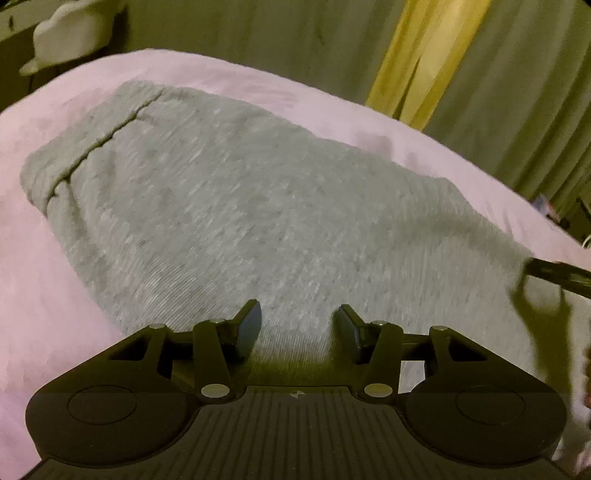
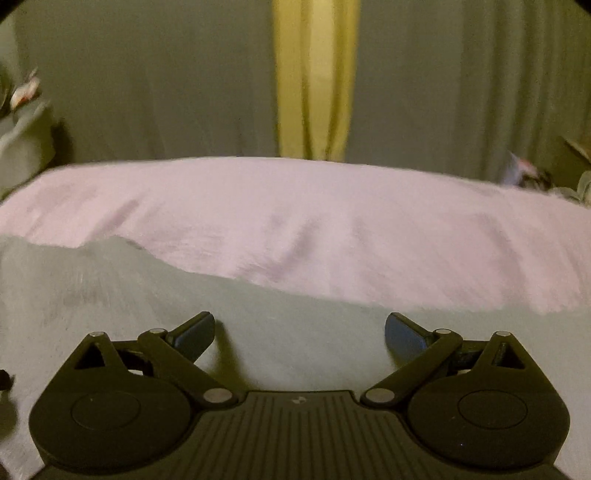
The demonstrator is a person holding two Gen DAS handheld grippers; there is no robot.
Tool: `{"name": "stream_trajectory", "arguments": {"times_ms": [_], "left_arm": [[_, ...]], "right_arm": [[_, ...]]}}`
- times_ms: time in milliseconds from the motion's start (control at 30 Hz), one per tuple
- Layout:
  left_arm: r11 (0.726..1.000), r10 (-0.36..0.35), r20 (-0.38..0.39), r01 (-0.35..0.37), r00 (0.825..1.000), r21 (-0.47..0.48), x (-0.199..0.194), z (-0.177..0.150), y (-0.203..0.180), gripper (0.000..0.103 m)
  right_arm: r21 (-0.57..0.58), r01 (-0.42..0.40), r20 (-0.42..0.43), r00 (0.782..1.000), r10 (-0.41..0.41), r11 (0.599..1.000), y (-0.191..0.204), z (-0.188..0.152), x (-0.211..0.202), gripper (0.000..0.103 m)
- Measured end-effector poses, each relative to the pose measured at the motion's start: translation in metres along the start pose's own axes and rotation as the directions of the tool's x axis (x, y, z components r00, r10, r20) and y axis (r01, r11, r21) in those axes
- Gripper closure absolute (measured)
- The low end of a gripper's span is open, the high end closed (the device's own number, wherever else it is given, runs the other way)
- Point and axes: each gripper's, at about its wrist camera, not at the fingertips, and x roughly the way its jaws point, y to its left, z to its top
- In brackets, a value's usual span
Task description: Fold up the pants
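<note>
- The grey pants (image 1: 236,206) lay spread on a bed covered with a pink blanket (image 1: 55,295), in what looked like a flat, already doubled bundle, so the step in hand seemed to be between two folds and not the first one.
- The left gripper (image 1: 297,325) hovered low over the near part of the pants with its jaws released and nothing between them.
- The right gripper (image 2: 299,328) was also over the grey cloth, jaws spread wide and empty.
- The next move, as a judgement, called for each gripper to go down to a near edge of the cloth, close on all the layers together, and carry that edge over toward the far end.
- The left wrist view showed the far end of the pants with a stitched seam (image 1: 107,136) across it, and a white object (image 1: 74,33) on the furniture behind the bed.
- That view also showed a dark tip at its right border, perhaps the other gripper; it was too blurred to tell.
- The right wrist view showed only the edge of the pants against the blanket, and the yellow strip (image 2: 314,77) between the dark curtains (image 2: 147,81), seen straight ahead.
</note>
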Motion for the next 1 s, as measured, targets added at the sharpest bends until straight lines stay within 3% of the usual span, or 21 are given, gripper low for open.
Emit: {"name": "stream_trajectory", "arguments": {"times_ms": [133, 167, 200, 233, 267, 300, 333, 367, 400, 500, 567, 633, 733, 800, 867, 933, 1000], "left_arm": [[0.999, 0.021, -0.001, -0.021, 1.000, 0.038, 0.003, 0.002, -0.007, 0.049], [0.999, 0.025, -0.002, -0.025, 1.000, 0.048, 0.003, 0.002, -0.008, 0.047], [0.998, 0.023, -0.003, -0.023, 1.000, 0.053, 0.005, 0.004, -0.009, 0.046], [0.998, 0.023, -0.003, -0.023, 1.000, 0.055, 0.005, 0.004, -0.009, 0.046], [0.998, 0.022, -0.003, -0.022, 1.000, 0.056, 0.005, 0.005, -0.008, 0.045], [0.998, 0.020, -0.003, -0.019, 1.000, 0.054, 0.006, 0.005, -0.008, 0.044], [0.999, 0.014, -0.005, -0.014, 1.000, 0.052, 0.007, 0.005, -0.007, 0.043], [0.999, 0.011, -0.005, -0.011, 1.000, 0.054, 0.008, 0.006, -0.007, 0.041], [0.998, 0.008, -0.006, -0.008, 1.000, 0.056, 0.010, 0.006, -0.007, 0.041], [0.998, 0.010, -0.011, -0.010, 1.000, 0.068, 0.012, 0.007, -0.009, 0.038], [0.997, 0.014, -0.015, -0.013, 1.000, 0.079, 0.013, 0.007, -0.010, 0.038], [0.996, 0.017, -0.018, -0.015, 1.000, 0.083, 0.014, 0.008, -0.011, 0.038], [0.996, 0.025, -0.021, -0.023, 0.999, 0.090, 0.016, 0.010, -0.014, 0.038], [0.994, 0.040, -0.020, -0.038, 0.999, 0.105, 0.016, 0.011, -0.018, 0.036], [0.992, 0.050, -0.027, -0.047, 0.998, 0.119, 0.015, 0.011, -0.023, 0.026], [0.993, 0.062, -0.041, -0.058, 0.997, 0.107, 0.011, 0.010, -0.030, 0.018], [0.998, 0.057, -0.041, -0.055, 0.998, 0.031, 0.004, 0.007, -0.036, 0.012]], "right_arm": [[-0.193, 0.076, -0.012, 0.997, -0.079, 0.978, 0.037, 0.012, 0.038, 0.004], [-0.175, 0.106, 0.015, 0.994, -0.105, 0.979, 0.036, 0.018, 0.038, 0.004], [-0.154, 0.184, 0.028, 0.983, -0.182, 0.971, 0.031, 0.025, 0.037, 0.004], [-0.124, 0.288, 0.029, 0.958, -0.287, 0.950, 0.021, 0.028, 0.036, 0.004], [-0.084, 0.322, 0.018, 0.947, -0.322, 0.943, 0.010, 0.032, 0.032, 0.004], [-0.022, 0.277, 0.002, 0.961, -0.277, 0.961, -0.005, 0.033, 0.023, 0.004], [0.052, 0.169, -0.013, 0.986, -0.169, 0.984, -0.022, 0.029, 0.010, 0.004], [0.098, 0.076, -0.032, 0.997, -0.073, 0.992, -0.037, 0.021, -0.002, 0.004], [0.109, 0.039, -0.050, 0.998, -0.034, 0.993, -0.045, 0.013, -0.012, 0.004], [0.105, 0.042, -0.158, 0.987, -0.025, 0.994, -0.076, -0.031, -0.038, 0.004], [0.137, 0.126, -0.291, 0.953, -0.082, 0.983, -0.103, -0.062, -0.043, 0.004], [0.221, 0.044, -0.185, 0.983, -0.003, 0.974, -0.131, -0.088, -0.070, 0.004], [0.397, 0.026, -0.157, 0.987, 0.040, 0.918, -0.157, -0.103, -0.087, 0.004], [0.453, 0.008, -0.138, 0.988, 0.062, 0.891, -0.167, -0.105, -0.088, 0.004], [0.483, 0.012, -0.124, 0.991, 0.054, 0.876, -0.167, -0.108, -0.086, 0.004], [0.467, 0.020, -0.103, 0.994, 0.031, 0.884, -0.165, -0.101, -0.084, 0.004], [0.398, 0.043, -0.111, 0.994, 0.002, 0.916, -0.153, -0.103, -0.088, 0.004]]}}
